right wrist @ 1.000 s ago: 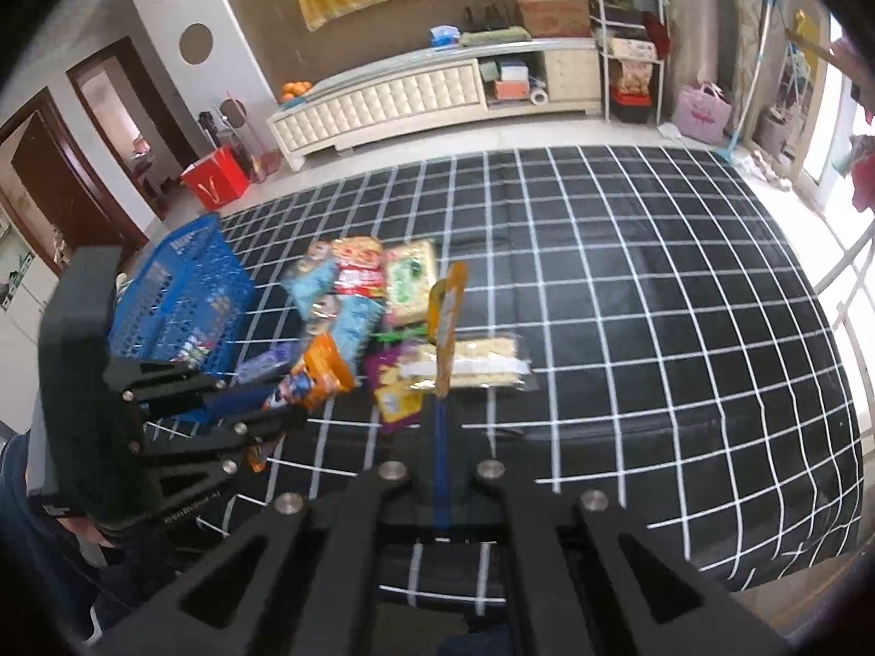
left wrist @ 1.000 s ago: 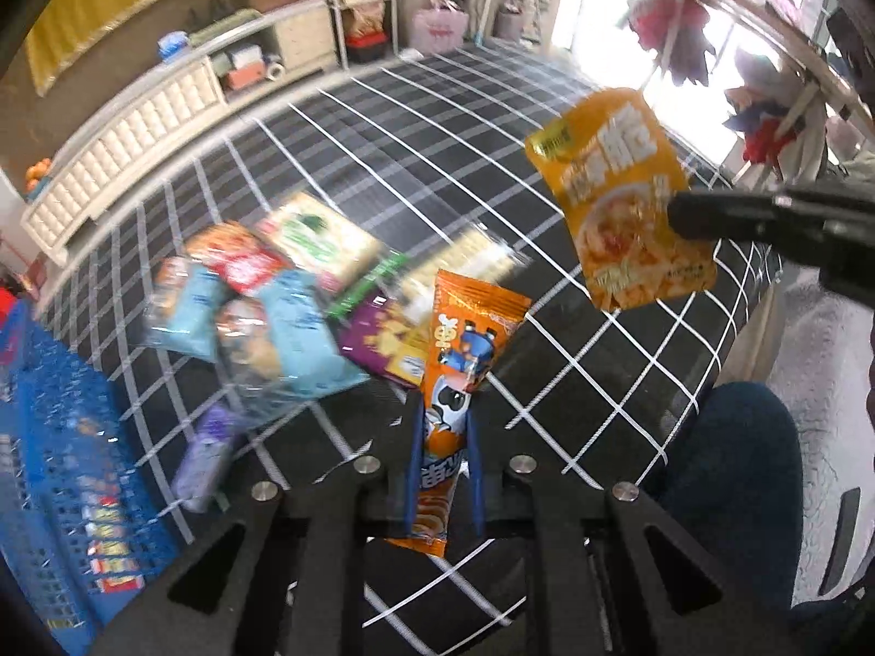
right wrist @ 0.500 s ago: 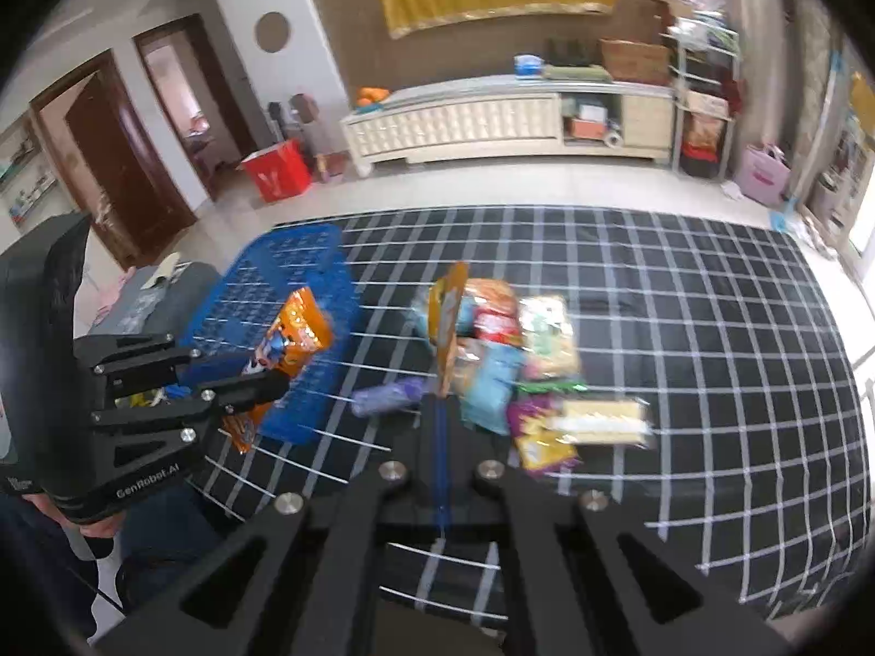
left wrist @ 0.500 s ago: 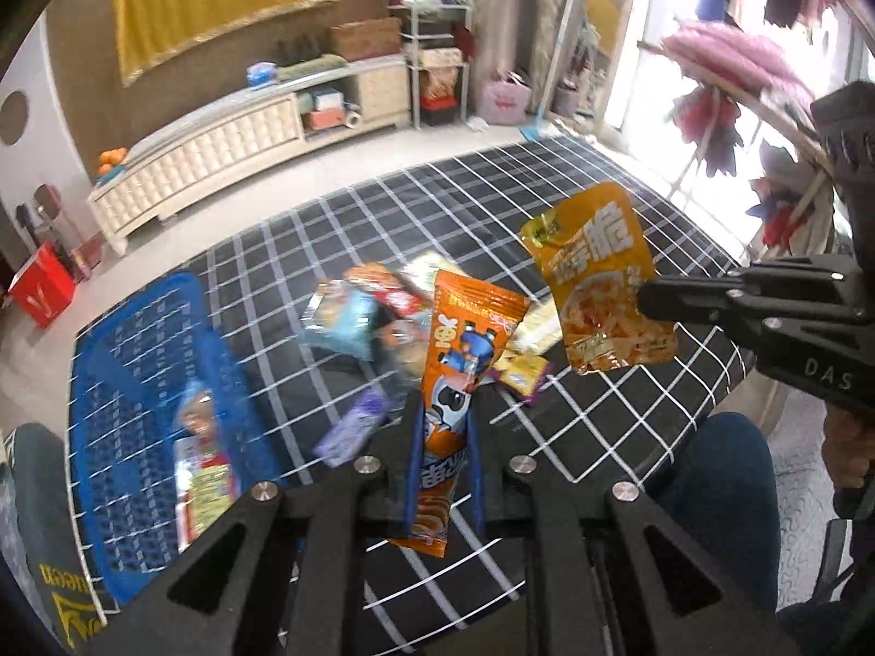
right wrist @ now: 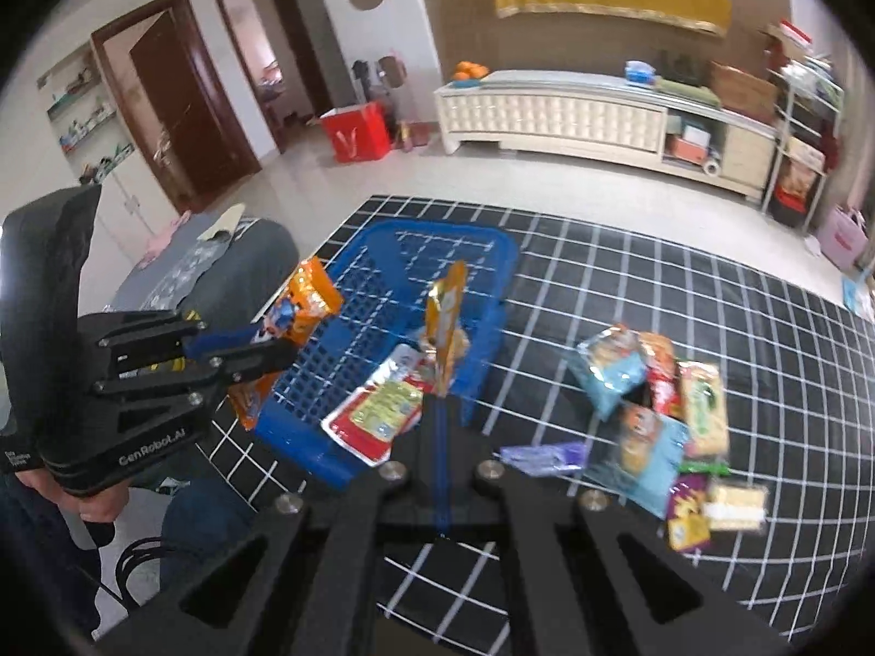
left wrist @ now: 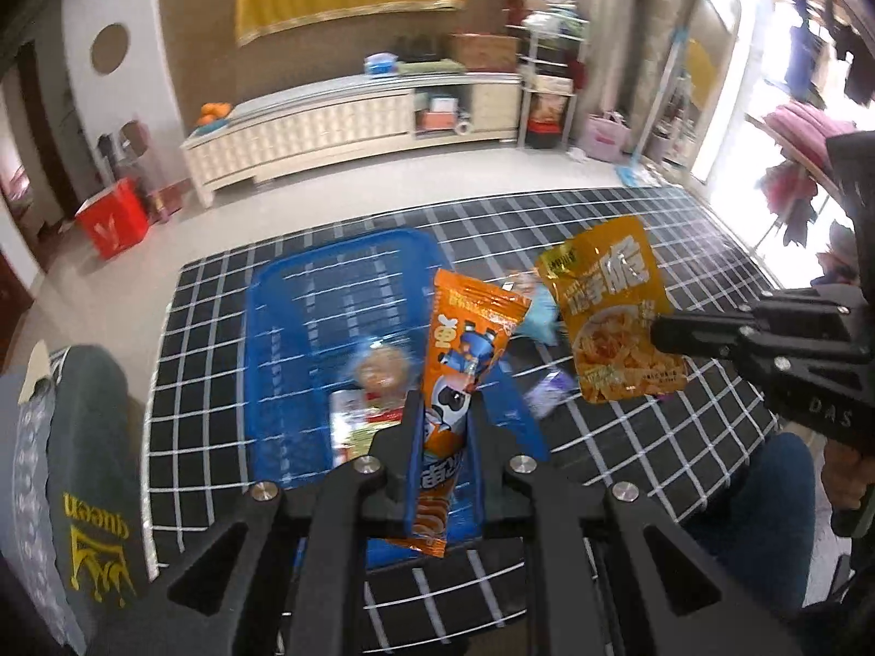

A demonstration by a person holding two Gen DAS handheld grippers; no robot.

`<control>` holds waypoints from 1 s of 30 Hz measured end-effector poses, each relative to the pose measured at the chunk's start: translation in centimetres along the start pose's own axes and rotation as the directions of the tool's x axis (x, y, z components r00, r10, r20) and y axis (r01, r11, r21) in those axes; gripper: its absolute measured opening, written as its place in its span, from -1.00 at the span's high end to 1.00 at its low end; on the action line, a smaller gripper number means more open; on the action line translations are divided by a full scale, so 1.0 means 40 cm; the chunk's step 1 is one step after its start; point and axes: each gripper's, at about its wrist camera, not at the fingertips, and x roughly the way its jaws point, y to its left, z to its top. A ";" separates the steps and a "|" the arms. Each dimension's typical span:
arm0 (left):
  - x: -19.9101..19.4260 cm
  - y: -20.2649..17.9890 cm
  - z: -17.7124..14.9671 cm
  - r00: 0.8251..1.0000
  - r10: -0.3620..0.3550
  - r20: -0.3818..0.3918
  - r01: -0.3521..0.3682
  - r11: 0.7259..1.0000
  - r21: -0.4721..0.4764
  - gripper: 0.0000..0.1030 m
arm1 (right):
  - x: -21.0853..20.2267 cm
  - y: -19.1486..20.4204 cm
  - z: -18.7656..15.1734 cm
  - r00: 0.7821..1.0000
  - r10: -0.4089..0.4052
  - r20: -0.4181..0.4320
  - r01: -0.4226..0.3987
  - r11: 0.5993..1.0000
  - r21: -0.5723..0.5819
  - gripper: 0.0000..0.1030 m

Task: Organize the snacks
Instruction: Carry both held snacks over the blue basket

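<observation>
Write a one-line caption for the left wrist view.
Left gripper holding an orange cartoon snack packet above the blue plastic basket; right gripper holding a yellow foil pouch.

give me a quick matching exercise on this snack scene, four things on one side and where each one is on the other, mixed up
Things:
1. orange cartoon packet
2. yellow-orange pouch
3. red and yellow packet
4. purple wrapper

Places:
A. lying inside the blue basket
B. gripped in the right tool
C. lying on the black grid cloth, outside the basket
D. gripped in the left tool

Pairs: 1-D, 2-B, 3-A, 4-C
</observation>
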 end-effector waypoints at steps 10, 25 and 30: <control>0.044 0.120 -0.030 0.999 0.015 -0.030 -0.018 0.997 -0.080 0.75 | 0.117 0.043 0.007 0.995 0.023 -0.100 -0.022 1.000 0.006 0.97; 0.082 0.137 -0.041 0.999 -0.001 -0.052 -0.005 0.994 -0.114 0.75 | 0.170 0.070 -0.022 0.978 -0.070 -0.195 0.070 0.998 -0.010 0.95; 0.089 0.128 -0.048 0.998 -0.004 -0.062 -0.003 0.994 -0.109 0.75 | 0.171 0.056 -0.026 0.976 -0.059 -0.211 0.064 0.998 0.021 0.81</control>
